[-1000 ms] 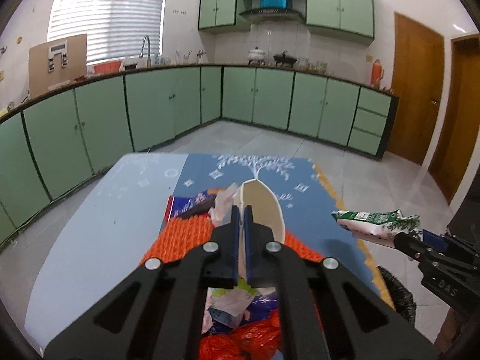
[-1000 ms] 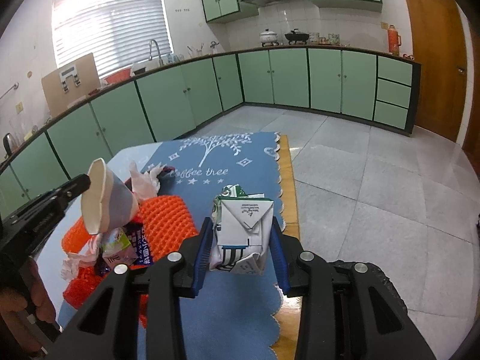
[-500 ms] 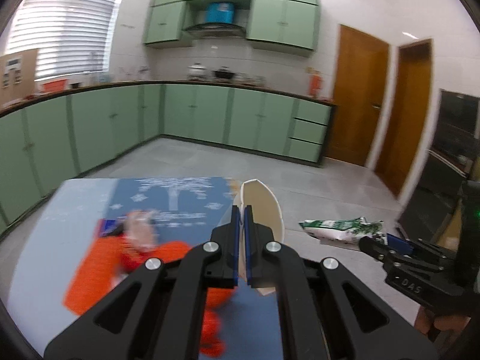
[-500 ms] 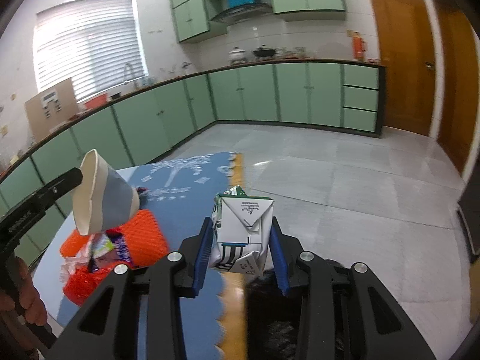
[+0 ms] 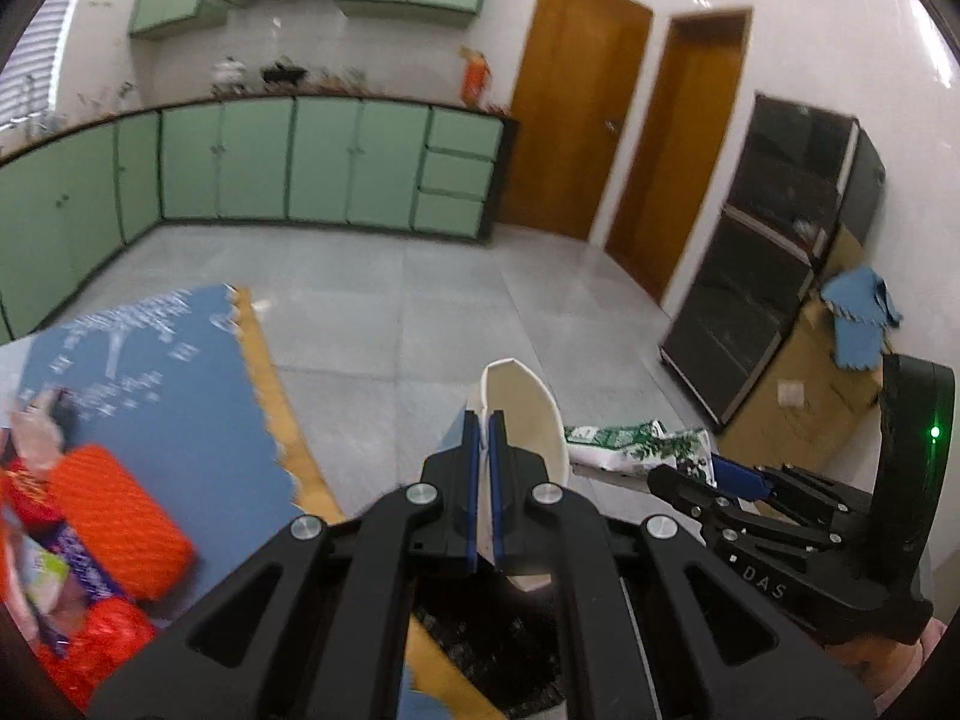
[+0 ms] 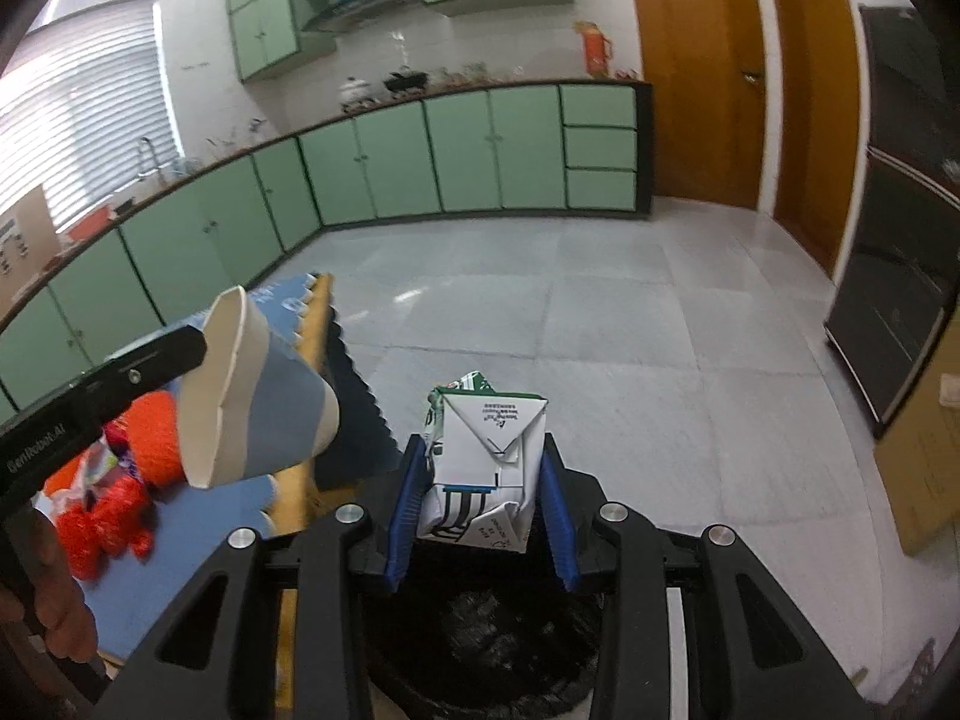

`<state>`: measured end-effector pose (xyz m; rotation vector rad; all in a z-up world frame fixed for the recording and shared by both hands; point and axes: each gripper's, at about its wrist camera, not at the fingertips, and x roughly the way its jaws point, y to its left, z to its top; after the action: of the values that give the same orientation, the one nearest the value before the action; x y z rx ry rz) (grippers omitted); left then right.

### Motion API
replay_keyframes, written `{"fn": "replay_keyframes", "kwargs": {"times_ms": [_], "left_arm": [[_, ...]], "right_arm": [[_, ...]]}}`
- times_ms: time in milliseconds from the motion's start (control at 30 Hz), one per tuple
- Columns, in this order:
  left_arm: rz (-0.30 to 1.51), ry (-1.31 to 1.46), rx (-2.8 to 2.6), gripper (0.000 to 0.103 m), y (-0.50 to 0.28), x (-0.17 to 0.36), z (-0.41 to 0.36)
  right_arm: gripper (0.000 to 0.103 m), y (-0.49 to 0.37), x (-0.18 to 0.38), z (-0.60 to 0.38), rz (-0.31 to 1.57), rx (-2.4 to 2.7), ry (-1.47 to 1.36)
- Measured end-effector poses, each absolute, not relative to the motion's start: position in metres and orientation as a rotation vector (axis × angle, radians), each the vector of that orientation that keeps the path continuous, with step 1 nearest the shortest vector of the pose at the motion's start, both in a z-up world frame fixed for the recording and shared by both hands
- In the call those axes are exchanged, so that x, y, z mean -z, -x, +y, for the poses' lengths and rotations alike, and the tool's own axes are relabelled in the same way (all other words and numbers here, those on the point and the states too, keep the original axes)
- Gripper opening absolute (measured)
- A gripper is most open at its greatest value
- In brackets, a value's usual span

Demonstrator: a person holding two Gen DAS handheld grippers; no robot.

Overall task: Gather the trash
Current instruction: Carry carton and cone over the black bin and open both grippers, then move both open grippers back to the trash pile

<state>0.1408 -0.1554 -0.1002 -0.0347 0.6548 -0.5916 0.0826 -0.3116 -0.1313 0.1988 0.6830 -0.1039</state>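
My left gripper (image 5: 483, 438) is shut on the rim of a squashed paper cup (image 5: 528, 420). The cup, white inside and blue-grey outside, also shows in the right wrist view (image 6: 258, 402). My right gripper (image 6: 483, 468) is shut on a crumpled white and green milk carton (image 6: 486, 450), which shows in the left wrist view (image 5: 636, 441) too. Both grippers hang past the table's right edge, above a black-lined trash bin (image 6: 480, 660) on the floor; it shows in the left wrist view (image 5: 498, 654) as well.
On the blue tablecloth (image 5: 168, 372) to the left lie orange net bags (image 5: 114, 510) and assorted wrappers (image 5: 42, 564). Green cabinets (image 6: 420, 162) line the far wall. A black shelf unit (image 5: 768, 276) and cardboard boxes (image 5: 804, 396) stand at the right.
Both grippers have swung right, off the table, carrying the cup and the carton. The trash bin has come into view beneath them; the pile on the table has slid left.
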Motion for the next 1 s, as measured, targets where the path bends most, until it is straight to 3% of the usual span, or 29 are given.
{"fn": "replay_keyframes", "kwargs": {"times_ms": [67, 100, 133, 200, 500, 1000], "left_arm": [[0.678, 0.019, 0.602, 0.006, -0.143, 0.111, -0.161], [0.683, 0.013, 0.604, 0.015, -0.140, 0.113, -0.164], [0.685, 0.006, 0.600, 0.031, -0.140, 0.115, -0.165], [0.673, 0.000, 0.583, 0.044, -0.138, 0.115, -0.162], [0.608, 0.022, 0.432, 0.055, -0.125, 0.093, -0.113], [0.555, 0.046, -0.103, 0.065, -0.098, 0.080, 0.068]], "right_arm": [[0.037, -0.083, 0.142, -0.318, 0.715, 0.119, -0.208], [0.037, -0.083, 0.145, -0.320, 0.728, 0.124, -0.210], [0.038, -0.084, 0.150, -0.321, 0.743, 0.125, -0.213], [0.041, -0.083, 0.156, -0.323, 0.758, 0.129, -0.222], [0.066, -0.090, 0.138, -0.298, 0.700, 0.074, -0.192], [0.074, -0.134, 0.111, -0.162, 0.564, -0.282, -0.095]]}}
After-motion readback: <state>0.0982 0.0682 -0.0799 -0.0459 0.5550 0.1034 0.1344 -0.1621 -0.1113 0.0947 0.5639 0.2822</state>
